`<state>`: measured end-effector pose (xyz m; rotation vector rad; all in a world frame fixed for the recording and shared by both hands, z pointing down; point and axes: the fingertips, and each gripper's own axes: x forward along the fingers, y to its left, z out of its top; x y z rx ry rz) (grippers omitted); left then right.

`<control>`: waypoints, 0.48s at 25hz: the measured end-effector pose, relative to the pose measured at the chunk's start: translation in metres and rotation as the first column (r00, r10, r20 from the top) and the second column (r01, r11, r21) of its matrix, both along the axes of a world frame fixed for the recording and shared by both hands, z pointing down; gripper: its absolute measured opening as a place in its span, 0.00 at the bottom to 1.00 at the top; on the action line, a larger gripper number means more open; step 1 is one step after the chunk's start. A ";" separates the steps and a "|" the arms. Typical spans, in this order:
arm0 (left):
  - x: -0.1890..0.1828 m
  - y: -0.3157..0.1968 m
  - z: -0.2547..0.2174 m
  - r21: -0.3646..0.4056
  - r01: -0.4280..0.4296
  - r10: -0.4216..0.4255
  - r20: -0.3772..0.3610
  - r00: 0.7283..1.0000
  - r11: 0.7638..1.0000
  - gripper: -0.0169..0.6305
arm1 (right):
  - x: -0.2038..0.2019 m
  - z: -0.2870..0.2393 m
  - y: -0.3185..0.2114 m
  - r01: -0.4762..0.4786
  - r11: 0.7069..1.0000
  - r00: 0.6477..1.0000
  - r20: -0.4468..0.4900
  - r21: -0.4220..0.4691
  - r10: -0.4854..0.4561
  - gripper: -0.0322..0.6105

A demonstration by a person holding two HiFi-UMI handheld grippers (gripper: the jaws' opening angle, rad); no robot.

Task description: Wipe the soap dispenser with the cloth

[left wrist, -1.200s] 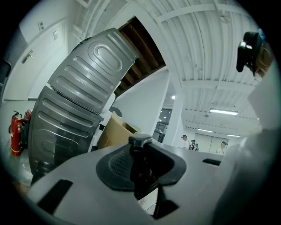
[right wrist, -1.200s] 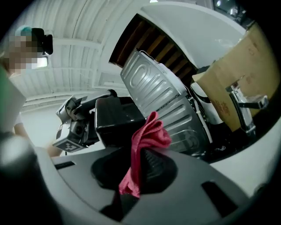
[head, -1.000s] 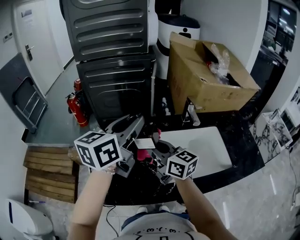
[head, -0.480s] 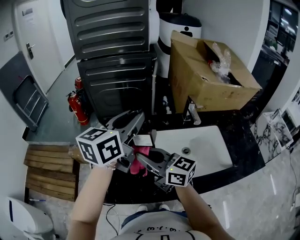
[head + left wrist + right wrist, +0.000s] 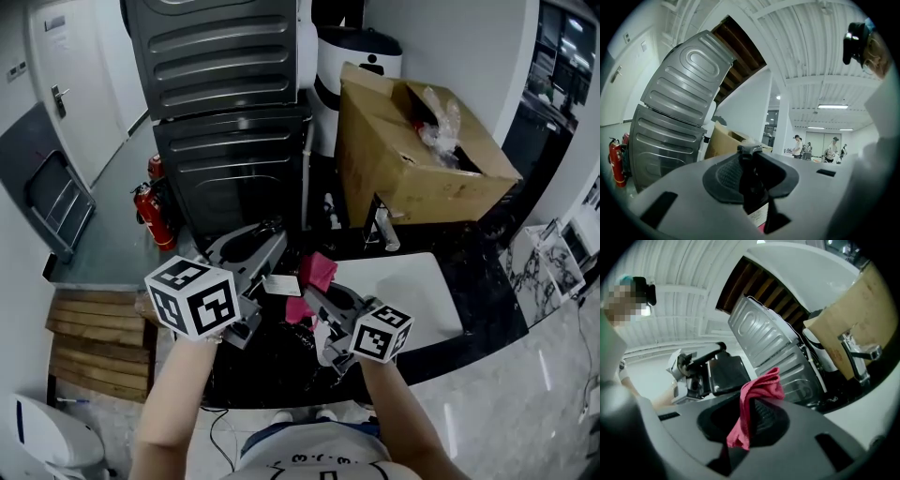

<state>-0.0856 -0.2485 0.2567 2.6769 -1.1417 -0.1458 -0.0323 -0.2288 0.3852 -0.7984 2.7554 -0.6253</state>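
Note:
A dark soap dispenser (image 5: 751, 185) with a white label (image 5: 281, 284) and a pump top stands upright between the jaws of my left gripper (image 5: 267, 267), which is shut on it (image 5: 750, 161). A pink cloth (image 5: 317, 270) sticks up from my right gripper (image 5: 317, 292), which is shut on it. In the right gripper view the cloth (image 5: 757, 394) hangs over the pads, with the dispenser (image 5: 723, 373) just beyond it to the left. I cannot tell whether the cloth touches the bottle.
Both grippers hover over a black counter (image 5: 281, 361) left of a white sink (image 5: 417, 295) with a faucet (image 5: 384, 228). A cardboard box (image 5: 412, 150) stands behind the sink. Stacked grey machines (image 5: 225, 112) and a red fire extinguisher (image 5: 150, 217) are at the back left.
My right gripper drew back toward me with the cloth, then swung up and to the right beside the dispenser. The left gripper held still with the bottle.

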 end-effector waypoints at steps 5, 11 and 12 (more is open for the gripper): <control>-0.001 -0.001 0.004 -0.013 0.004 -0.004 -0.014 1.000 1.000 0.17 | 0.000 -0.007 0.003 0.002 0.998 0.998 -0.061 0.060 0.001 0.13; -0.007 -0.008 0.006 -0.020 0.039 -0.039 -0.017 0.999 0.999 0.17 | -0.013 -0.010 0.027 0.122 0.990 0.992 -0.043 0.076 -0.119 0.13; -0.009 -0.010 0.008 -0.022 0.048 -0.048 -0.015 0.999 0.999 0.17 | -0.017 -0.012 0.036 0.171 0.981 0.985 -0.046 0.090 -0.168 0.13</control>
